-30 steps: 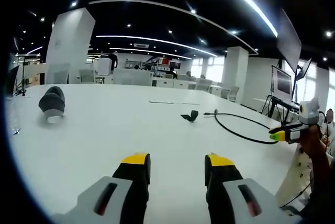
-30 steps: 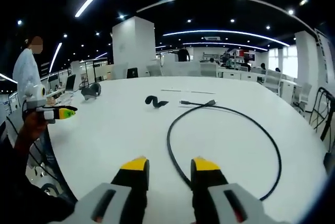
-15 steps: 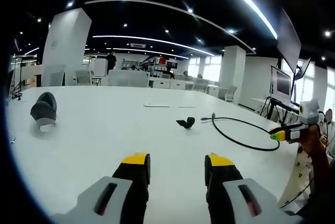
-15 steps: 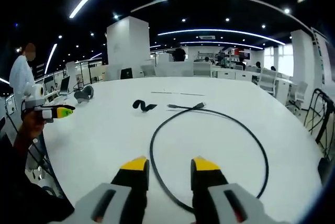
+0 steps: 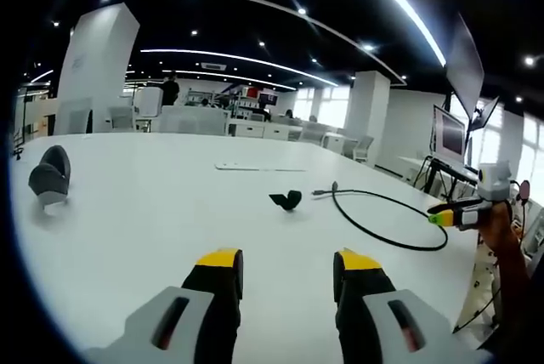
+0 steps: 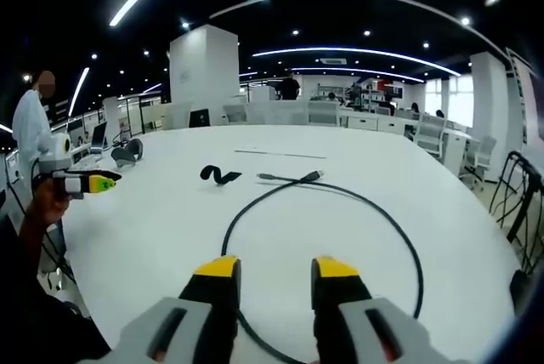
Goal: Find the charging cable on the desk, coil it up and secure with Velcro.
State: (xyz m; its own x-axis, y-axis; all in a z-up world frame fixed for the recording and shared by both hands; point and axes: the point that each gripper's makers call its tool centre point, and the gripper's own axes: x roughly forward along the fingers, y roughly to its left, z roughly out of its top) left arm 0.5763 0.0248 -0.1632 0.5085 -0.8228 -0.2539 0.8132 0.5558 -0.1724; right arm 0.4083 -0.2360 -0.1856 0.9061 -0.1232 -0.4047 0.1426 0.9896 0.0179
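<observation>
Counter (image 6: 170, 236): large, white, with the task items lying loose on it.

Charging cable (image 6: 399, 236): black, lay in one wide open loop on the counter, uncoiled. In the right gripper view the near arc passed just ahead of and under the right tool's jaws; the plug ends (image 6: 293, 179) sat at the far side of the loop. In the left gripper view the cable (image 5: 382, 232) lay to the right of that tool's line, well apart from it.

Velcro strap (image 6: 217, 175): small, dark, curled, on the counter just beside the cable's far ends, not touching the loop as far as could be told.

Step judged: locating and approach; coiling not yet begun. Next move likely calls for the right tool to drop onto the near arc and pinch it, then for the left to gather turns.

Right tool (image 6: 272, 269): jaws parted a moderate gap, nothing held, above the counter.

Left tool (image 5: 280, 264): jaws parted about the same, empty, touching nothing.
</observation>
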